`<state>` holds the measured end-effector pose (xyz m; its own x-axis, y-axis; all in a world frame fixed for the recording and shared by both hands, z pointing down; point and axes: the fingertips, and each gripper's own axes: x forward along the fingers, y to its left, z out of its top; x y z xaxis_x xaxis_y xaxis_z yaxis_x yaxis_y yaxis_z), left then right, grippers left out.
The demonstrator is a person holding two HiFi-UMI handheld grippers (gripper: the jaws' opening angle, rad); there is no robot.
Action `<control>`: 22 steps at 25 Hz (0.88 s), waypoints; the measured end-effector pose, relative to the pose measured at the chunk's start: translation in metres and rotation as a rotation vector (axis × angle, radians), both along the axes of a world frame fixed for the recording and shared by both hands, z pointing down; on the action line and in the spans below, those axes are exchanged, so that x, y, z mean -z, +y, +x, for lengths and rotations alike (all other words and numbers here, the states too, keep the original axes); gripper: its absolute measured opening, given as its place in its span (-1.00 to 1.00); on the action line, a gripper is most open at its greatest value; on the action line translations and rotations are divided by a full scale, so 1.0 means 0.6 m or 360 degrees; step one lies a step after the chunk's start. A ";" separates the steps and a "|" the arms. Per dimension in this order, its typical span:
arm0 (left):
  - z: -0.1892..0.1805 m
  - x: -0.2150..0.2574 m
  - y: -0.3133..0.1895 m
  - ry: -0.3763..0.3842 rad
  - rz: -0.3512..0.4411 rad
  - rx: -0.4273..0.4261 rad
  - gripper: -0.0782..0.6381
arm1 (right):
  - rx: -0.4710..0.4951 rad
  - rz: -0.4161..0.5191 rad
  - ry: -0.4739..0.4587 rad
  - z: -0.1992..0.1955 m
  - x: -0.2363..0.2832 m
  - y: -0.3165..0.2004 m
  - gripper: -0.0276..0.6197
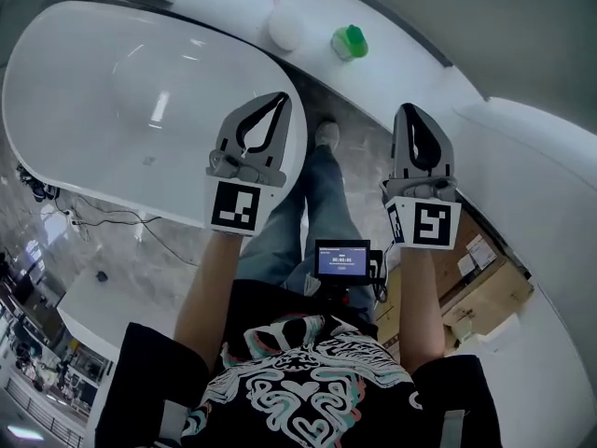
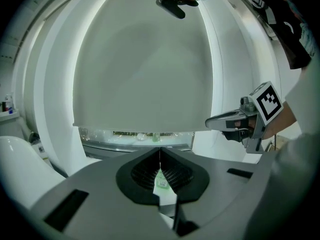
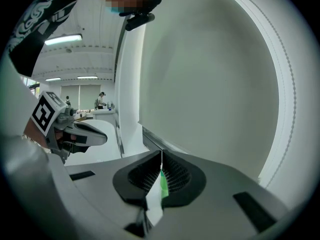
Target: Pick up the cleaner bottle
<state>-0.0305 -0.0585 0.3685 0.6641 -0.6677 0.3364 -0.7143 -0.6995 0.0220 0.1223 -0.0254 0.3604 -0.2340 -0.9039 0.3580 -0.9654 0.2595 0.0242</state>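
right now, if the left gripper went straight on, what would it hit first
Probably the bottle on the ledge: it shows dead centre through the gap under the shut tips of the left gripper. It lies below the tips' line, so the gripper might pass over to the wall. Depth is unclear.

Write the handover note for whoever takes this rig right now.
Left claw: shut, empty, held up by the tub.
Right claw: shut, empty, held up beside it.
Bottle: green, on the ledge beyond the tub, next to a white round thing; neither claw touches it.
Done: nothing grasped yet.
To do: reach the bottle, open a claw, close on it, lift.
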 end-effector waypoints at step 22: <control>0.005 -0.163 0.002 0.0014 -0.0152 0.0042 -0.74 | -0.0011 -0.0069 -0.0053 0.000 -0.168 0.008 -0.82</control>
<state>-0.0275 -0.0576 0.4663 0.6499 -0.6503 0.3935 -0.7321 -0.6747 0.0940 0.1225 -0.0205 0.4612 -0.2401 -0.8893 0.3892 -0.9674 0.2527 -0.0193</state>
